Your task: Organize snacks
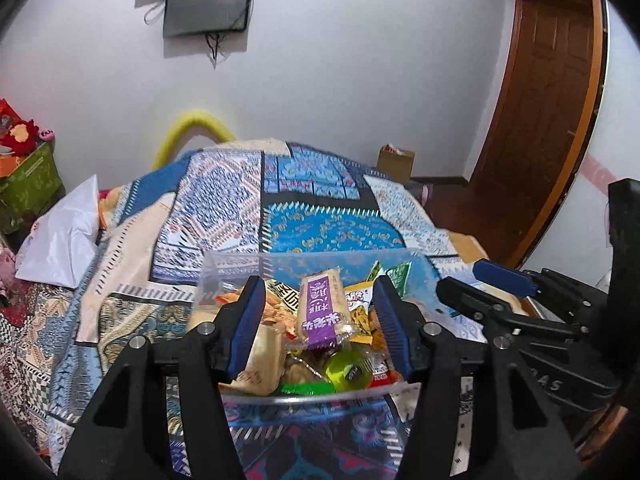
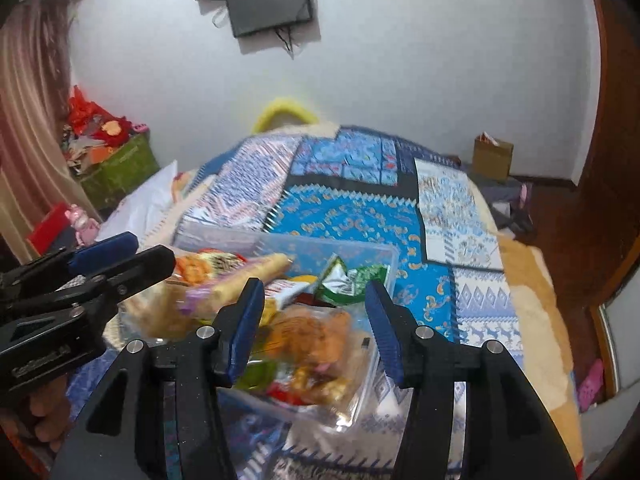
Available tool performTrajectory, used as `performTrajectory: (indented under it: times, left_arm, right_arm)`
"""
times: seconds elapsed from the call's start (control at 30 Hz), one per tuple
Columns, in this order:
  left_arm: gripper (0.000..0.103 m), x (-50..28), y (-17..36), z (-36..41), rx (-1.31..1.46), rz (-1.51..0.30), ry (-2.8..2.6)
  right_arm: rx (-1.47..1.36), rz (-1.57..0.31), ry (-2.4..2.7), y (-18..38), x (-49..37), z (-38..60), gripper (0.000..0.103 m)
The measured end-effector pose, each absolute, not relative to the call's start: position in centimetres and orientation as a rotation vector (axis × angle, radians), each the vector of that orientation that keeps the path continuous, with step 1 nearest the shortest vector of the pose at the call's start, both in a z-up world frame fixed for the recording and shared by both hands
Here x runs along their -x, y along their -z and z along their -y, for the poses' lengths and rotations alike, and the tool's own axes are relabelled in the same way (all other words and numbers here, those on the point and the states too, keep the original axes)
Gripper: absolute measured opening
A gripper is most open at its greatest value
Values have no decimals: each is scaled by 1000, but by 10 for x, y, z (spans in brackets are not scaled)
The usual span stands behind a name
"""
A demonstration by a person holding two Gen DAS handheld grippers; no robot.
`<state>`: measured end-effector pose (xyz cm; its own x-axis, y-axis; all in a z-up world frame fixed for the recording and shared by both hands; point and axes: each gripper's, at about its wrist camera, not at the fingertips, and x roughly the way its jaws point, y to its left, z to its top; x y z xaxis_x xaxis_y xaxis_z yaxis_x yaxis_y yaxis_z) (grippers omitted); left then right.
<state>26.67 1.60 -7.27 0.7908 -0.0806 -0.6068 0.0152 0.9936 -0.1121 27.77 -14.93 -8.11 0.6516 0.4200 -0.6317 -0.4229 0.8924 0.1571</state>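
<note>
Both your grippers hang part-open and empty over the clear bin (image 1: pixel 232 258); the purple-labelled bar (image 1: pixel 324 308) lies between the left gripper (image 1: pixel 320 316) fingers, long axis 12-to-6, while the right gripper (image 2: pixel 314 320) sits at its 3 o'clock

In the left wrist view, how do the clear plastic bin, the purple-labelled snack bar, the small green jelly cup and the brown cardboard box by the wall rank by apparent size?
1. Clear plastic bin
2. Purple-labelled snack bar
3. Unsure: small green jelly cup and brown cardboard box look similar, but the box stands much farther away.
</note>
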Motion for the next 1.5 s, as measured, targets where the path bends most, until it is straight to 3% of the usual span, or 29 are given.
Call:
performTrajectory:
  times: [0.3, 0.4, 0.5, 0.63, 0.77, 0.87, 1.03, 1.5]
  left_arm:
    - [56, -197, 13, -23, 94, -515, 36]
    - [68, -172, -5, -25, 95, -459, 22]
    - [75, -150, -18, -27, 97, -413, 11]
    - [91, -124, -32, -27, 88, -360, -19]
    - [99, -104, -43, -24, 61, -315, -16]
    - [100, -92, -47, -22, 46, -296, -12]
    - [101, -81, -48, -20, 39, -282, -9]
    - [101, -72, -43, -16, 44, -283, -12]
  right_arm:
    - [6, -551, -514, 16, -215, 158, 49]
    - [-3, -507, -522, -2, -197, 162, 52]
    - [-5, -462, -515, -15, -180, 164, 66]
    - [-15, -411, -509, -28, -161, 168, 74]
    - [-16, -378, -502, -33, -148, 169, 82]
    - [-15, -363, -502, -34, -141, 167, 84]
    - [-16, -330, -492, -35, -128, 166, 102]
    - [-27, -336, -477, -28, -116, 171, 103]
